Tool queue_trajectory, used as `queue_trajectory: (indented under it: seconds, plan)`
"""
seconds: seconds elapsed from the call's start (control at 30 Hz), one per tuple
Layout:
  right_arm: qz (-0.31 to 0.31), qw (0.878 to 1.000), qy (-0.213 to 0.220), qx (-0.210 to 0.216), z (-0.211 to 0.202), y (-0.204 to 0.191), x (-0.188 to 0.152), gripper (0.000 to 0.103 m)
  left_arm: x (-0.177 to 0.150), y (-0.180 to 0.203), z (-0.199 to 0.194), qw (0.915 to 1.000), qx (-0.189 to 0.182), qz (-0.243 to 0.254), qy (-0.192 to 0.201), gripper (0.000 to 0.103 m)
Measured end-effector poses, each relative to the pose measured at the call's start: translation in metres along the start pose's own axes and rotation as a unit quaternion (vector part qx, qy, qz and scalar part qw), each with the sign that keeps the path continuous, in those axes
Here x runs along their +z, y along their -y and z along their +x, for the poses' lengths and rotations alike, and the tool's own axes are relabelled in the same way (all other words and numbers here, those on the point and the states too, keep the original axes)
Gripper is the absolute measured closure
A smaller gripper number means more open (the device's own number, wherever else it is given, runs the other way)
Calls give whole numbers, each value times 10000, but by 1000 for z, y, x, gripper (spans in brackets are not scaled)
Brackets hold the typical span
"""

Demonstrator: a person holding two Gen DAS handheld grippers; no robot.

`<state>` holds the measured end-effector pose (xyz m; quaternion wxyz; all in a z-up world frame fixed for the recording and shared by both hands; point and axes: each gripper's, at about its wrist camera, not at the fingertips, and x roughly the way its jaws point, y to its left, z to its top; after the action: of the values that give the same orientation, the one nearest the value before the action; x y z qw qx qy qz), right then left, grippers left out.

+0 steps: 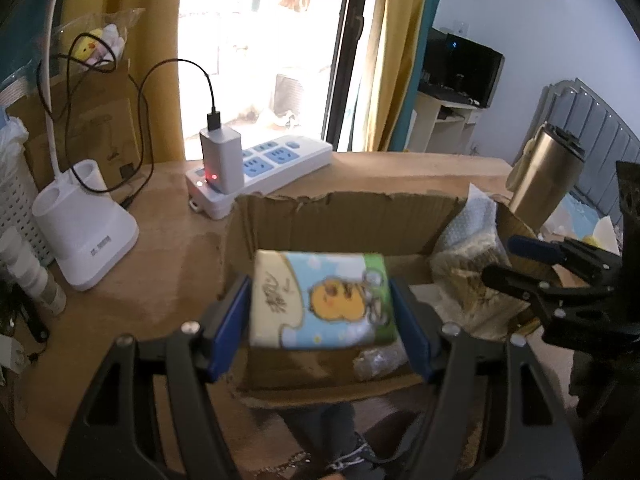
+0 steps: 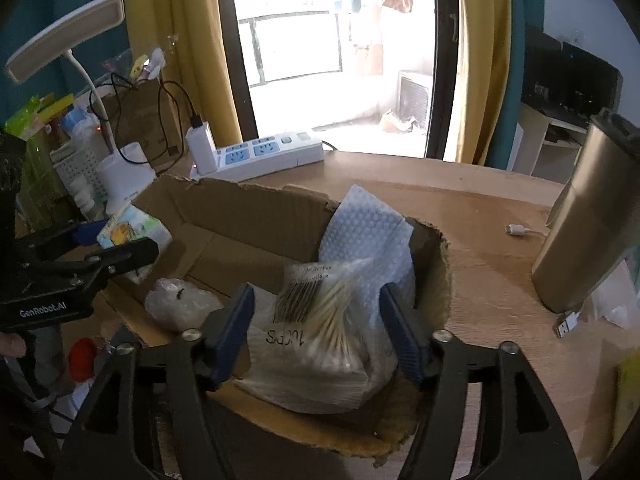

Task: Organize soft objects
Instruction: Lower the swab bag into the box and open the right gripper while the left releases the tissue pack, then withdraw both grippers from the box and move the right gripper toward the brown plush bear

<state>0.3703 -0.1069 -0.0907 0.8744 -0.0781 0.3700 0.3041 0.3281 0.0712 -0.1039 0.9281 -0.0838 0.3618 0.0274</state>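
- The left gripper [image 1: 322, 322] has its blue-padded jaws pinching a soft rectangular tissue pack printed with a yellow cartoon duck on blue and green [image 1: 324, 300], one pad on each short end, so the pack's long axis runs straight across from pad to pad.
- The pack hangs over the open, torn-edged brown cardboard box [image 1: 340, 220] on the wooden surface [image 1: 160, 248], above the box's left half; the right wrist view shows it near the left wall, clear of the floor.
- The right gripper [image 2: 316, 332] has its jaws spread wide on either side of a clear plastic bag of wooden cotton swabs [image 2: 320, 320], which lies in the box's right near corner against a sheet of white bubble wrap [image 2: 364, 228]; whether the pads touch the bag I cannot tell, but they do not appear to squeeze it.
- A small crumpled clear plastic wad [image 2: 180, 304] lies on the box floor between the two grippers.
- The relation that matters: the bare floor lies directly below the pack, so the left hand is the one placed to act, probably by lowering and letting go.
- A risk, as I judge it: the pack could catch on the left wall or land on the wad.
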Motion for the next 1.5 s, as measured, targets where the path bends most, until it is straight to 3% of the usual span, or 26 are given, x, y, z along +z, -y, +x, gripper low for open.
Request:
queue_trajectory:
  seconds: [0.17, 1.5]
  plan:
    - [48, 10000, 60, -21, -10, 0, 0, 33, 0, 0, -10, 9999, -83, -83, 60, 24]
    - [-270, 9985, 466, 11, -100, -67, -20, 33, -39, -10, -122, 9979, -225, -172, 577, 23]
